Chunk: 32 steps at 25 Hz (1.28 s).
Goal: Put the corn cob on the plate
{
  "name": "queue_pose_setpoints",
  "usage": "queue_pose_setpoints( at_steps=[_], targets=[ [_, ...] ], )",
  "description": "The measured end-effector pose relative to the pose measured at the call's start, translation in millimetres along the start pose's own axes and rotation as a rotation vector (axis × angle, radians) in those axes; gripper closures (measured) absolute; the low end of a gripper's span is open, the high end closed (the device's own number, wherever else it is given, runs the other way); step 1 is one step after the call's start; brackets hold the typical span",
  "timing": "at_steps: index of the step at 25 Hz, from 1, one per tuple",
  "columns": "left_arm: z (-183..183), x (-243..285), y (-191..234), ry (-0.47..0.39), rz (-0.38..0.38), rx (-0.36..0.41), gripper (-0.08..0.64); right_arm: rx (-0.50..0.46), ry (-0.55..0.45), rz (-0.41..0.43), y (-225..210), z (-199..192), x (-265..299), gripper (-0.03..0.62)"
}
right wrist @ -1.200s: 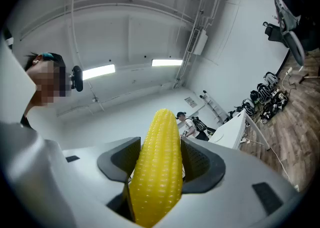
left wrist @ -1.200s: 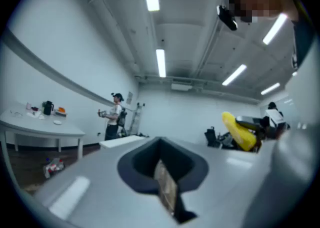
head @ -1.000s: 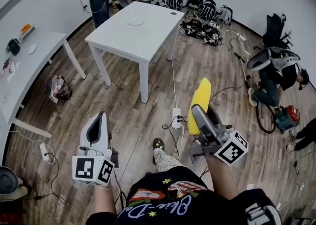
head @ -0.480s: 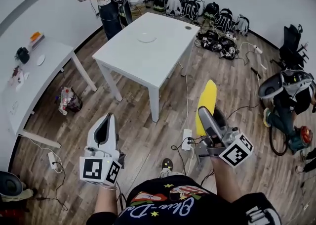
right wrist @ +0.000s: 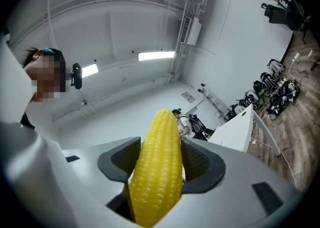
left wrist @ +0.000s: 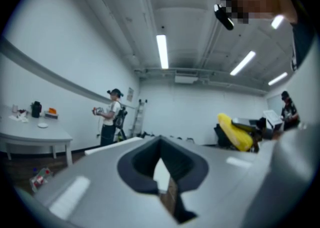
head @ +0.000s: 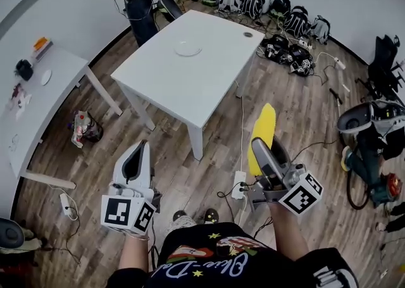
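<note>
1 corn cob [head: 264, 122] (raised), clamped by outstretched right gripper [head: 261, 149]

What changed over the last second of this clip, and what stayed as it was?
The person has walked toward the white table; it and its plate now sit lower and nearer in the head view. Nothing was taken hold of or let go. The right gripper still clamps the corn cob, and the left gripper stays shut and empty.
</note>
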<state>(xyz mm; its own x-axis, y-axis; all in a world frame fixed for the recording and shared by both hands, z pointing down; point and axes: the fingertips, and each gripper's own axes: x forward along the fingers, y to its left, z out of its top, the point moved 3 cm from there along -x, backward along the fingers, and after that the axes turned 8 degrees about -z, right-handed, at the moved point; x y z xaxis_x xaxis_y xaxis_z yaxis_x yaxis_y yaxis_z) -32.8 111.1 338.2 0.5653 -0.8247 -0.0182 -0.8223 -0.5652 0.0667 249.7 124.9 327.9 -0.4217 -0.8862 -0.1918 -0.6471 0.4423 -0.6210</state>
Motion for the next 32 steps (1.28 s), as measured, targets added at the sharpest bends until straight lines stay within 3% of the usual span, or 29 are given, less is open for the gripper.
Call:
queue_pose_setpoints(
  at_steps=[9, 15, 19, 23, 26, 32],
  targets=[
    [-8, 76, 96, -0.020, -0.025, -0.020, 0.574, -0.016, 0.018, -0.032, -28, -19, 106, 0.329],
    [11, 161, 173, -0.027, -0.098, 0.082, 0.574, -0.047, -0.045, -0.041, -43, -11, 216, 0.328],
    [18, 204, 226, -0.028, -0.145, 0.052, 0.574, -0.064, -0.040, -0.086, -56, -14, 288, 0.330],
    [13, 232, 264, 0.002, -0.152, 0.068, 0.574, -0.092, -0.004, -0.136, -78, -21, 347, 0.330],
    [8, 252, 285, 0.006, -0.144, 0.018, 0.574, -0.136, 0.034, -0.148, -100, -24, 387, 0.330],
    [15, 276, 311, -0.018, -0.069, -0.041, 0.574, -0.338, 0.219, -0.234, -166, -29, 470, 0.330]
  ],
)
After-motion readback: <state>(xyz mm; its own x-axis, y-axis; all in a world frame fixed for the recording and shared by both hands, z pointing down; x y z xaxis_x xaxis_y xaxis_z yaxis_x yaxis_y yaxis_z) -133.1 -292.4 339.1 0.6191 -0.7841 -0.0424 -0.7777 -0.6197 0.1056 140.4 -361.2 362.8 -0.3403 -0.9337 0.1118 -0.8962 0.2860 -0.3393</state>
